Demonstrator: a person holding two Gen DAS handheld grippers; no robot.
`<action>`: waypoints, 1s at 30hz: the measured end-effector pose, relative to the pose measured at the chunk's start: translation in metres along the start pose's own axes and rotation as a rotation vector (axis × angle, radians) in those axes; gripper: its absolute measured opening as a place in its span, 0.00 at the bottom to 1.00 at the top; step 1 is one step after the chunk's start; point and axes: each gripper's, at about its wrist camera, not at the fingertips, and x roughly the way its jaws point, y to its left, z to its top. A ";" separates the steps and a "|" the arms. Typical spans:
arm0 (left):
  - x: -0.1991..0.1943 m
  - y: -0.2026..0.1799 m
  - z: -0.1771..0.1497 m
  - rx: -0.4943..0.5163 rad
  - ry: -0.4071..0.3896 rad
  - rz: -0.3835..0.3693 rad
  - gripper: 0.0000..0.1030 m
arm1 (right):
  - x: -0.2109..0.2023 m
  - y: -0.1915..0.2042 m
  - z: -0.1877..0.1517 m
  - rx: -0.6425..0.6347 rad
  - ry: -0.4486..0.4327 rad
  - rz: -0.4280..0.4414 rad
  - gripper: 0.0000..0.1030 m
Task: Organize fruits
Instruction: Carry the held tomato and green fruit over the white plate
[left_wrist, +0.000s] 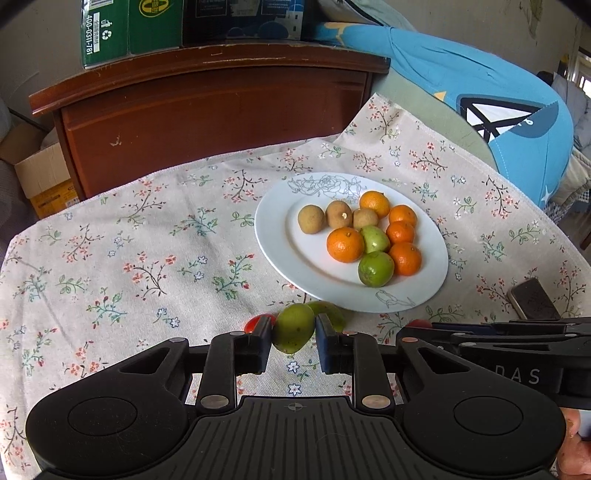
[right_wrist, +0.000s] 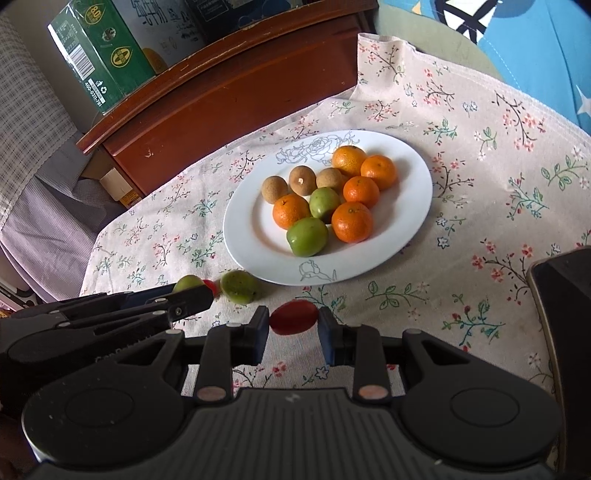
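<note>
Left gripper (left_wrist: 293, 338) clamps green fruit (left_wrist: 293, 333); right gripper (right_wrist: 293, 325) pinches red fruit (right_wrist: 294, 316), seemingly tomato; both presumably bound for plate (left_wrist: 280, 236).

bare cloth (left_wrist: 129, 258) left of plate (left_wrist: 280, 251), phone (left_wrist: 533, 300) right

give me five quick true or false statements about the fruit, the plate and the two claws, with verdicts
1. The left claw grips a green fruit. True.
2. The right claw grips an orange. False: a red fruit sits between its fingers.
3. The white plate holds five oranges. True.
4. The plate holds no green fruit. False: two lie among the oranges.
5. Another green fruit lies on the floral tablecloth, off the plate. True.
</note>
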 end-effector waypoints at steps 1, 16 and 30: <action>-0.001 0.000 0.002 0.001 -0.012 0.001 0.22 | -0.001 0.000 0.001 0.001 -0.006 0.006 0.28; -0.005 0.011 0.033 -0.066 -0.091 -0.038 0.22 | -0.011 0.002 0.038 -0.034 -0.114 0.052 0.28; 0.021 0.009 0.044 -0.075 -0.082 -0.063 0.22 | 0.018 0.002 0.081 -0.131 -0.174 0.045 0.28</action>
